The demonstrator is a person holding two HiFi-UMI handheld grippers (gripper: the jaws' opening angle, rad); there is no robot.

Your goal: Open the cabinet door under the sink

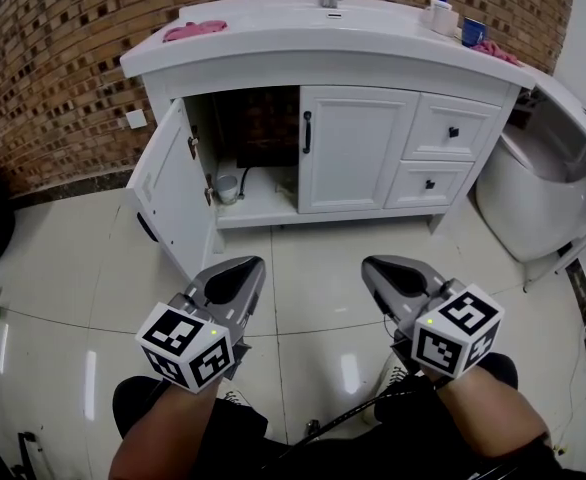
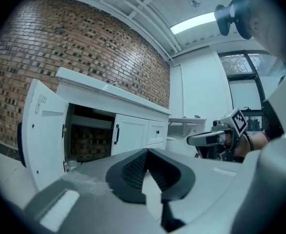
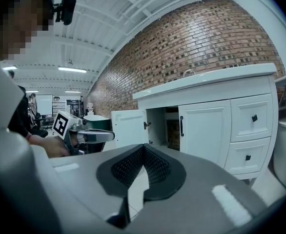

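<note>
The white panelled cabinet door hangs at the left corner of the white vanity, long axis upright, swung open, free edge pointing toward the grippers. The left gripper and right gripper sit well apart from it, jaws pressed together, empty.

Left gripper, right gripper side by side, pointing forward; both jaws together, empty.
</note>
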